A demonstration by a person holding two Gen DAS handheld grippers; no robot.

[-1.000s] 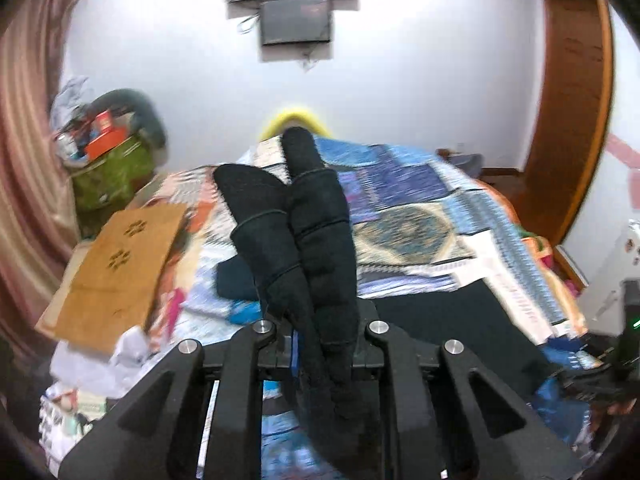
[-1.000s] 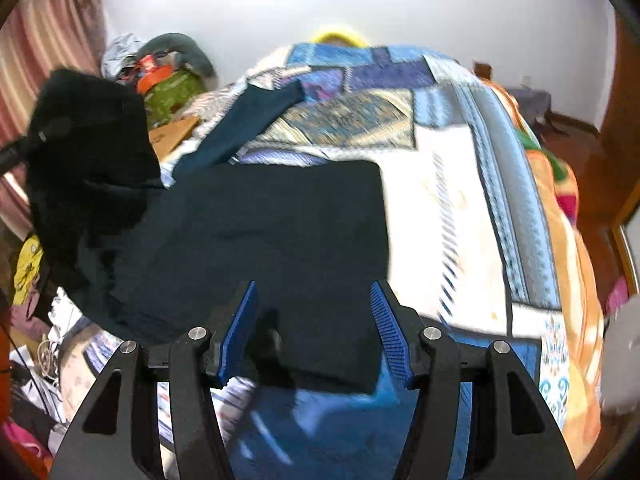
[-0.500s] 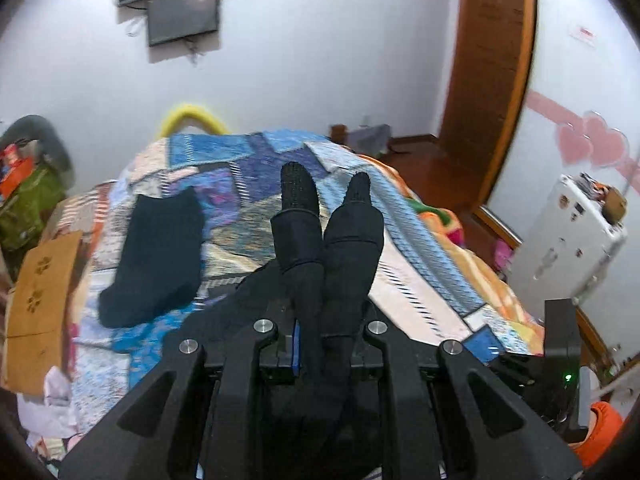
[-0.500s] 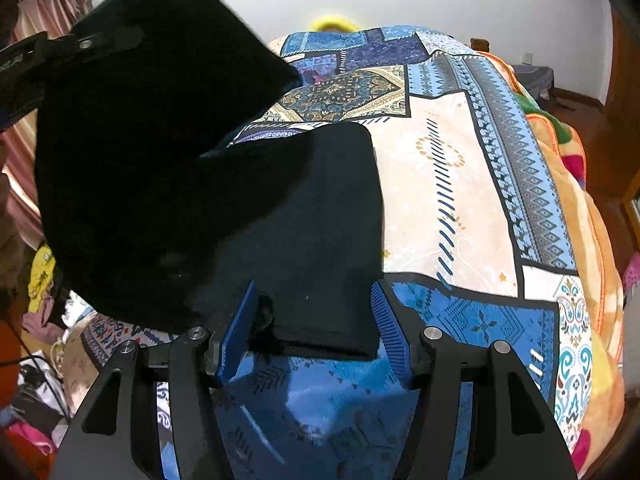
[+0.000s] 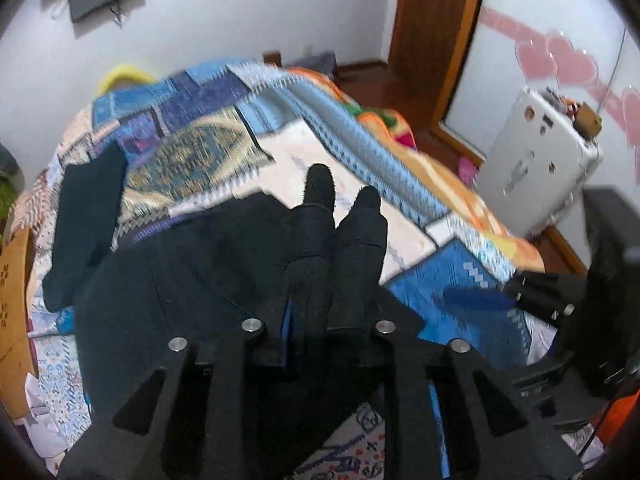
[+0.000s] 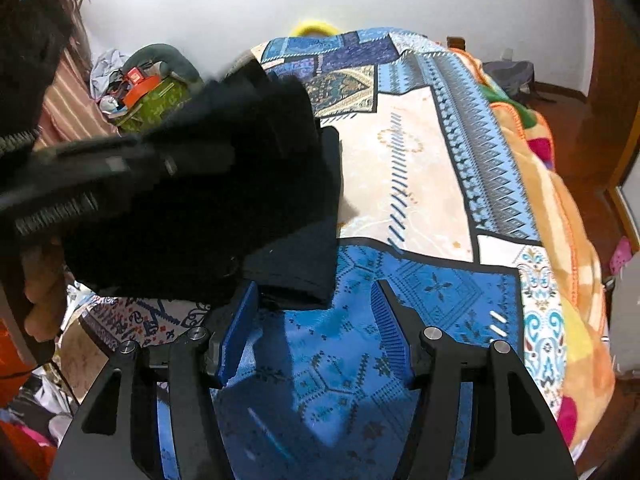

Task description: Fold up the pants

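Observation:
Black pants (image 5: pixel 188 264) lie on the patterned bedspread (image 5: pixel 360 152). My left gripper (image 5: pixel 320 312) is shut on a bunched fold of the pants, which sticks up between the fingers as two dark ridges (image 5: pixel 340 220). In the right wrist view that lifted fold (image 6: pixel 224 184) hangs over the flat part of the pants (image 6: pixel 304 264), with the left gripper's body across it at the left. My right gripper (image 6: pixel 316 332) is open and empty, its blue pads (image 6: pixel 240 328) just in front of the near edge of the pants.
A second dark garment (image 5: pixel 86 216) lies on the bed's far left. A white appliance (image 5: pixel 536 168) and a wooden door (image 5: pixel 436 32) are at the right. Clutter and a green bag (image 6: pixel 156 100) sit beside the bed at the left.
My left gripper has carried the held fold of the pants to the right across the flat part and lower toward the bed. My right gripper has stayed open near the pants' front edge.

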